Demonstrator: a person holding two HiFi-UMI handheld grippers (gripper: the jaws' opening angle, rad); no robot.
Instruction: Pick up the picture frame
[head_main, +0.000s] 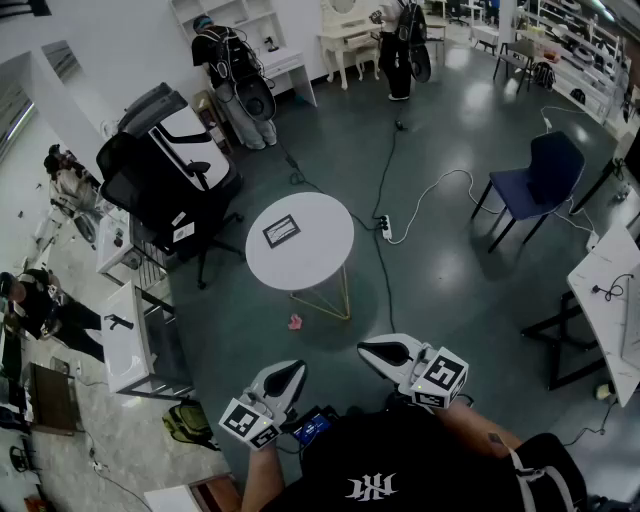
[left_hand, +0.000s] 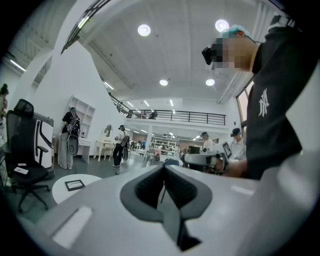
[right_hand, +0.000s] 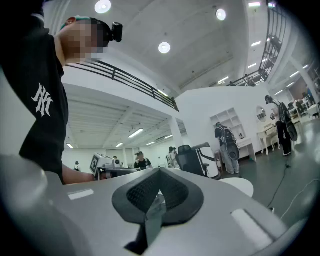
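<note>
A small dark picture frame lies flat on the round white table in the middle of the room. It also shows far off at the left in the left gripper view, the picture frame on the table top. My left gripper is held near my body, well short of the table, shut with nothing in it. My right gripper is beside it, also shut and empty. In the gripper views the left gripper and right gripper point level with their jaws closed together.
A black office chair stands left of the table and a blue chair at the right. Cables and a power strip run over the dark floor behind the table. White desks line both sides. Several people stand at the back.
</note>
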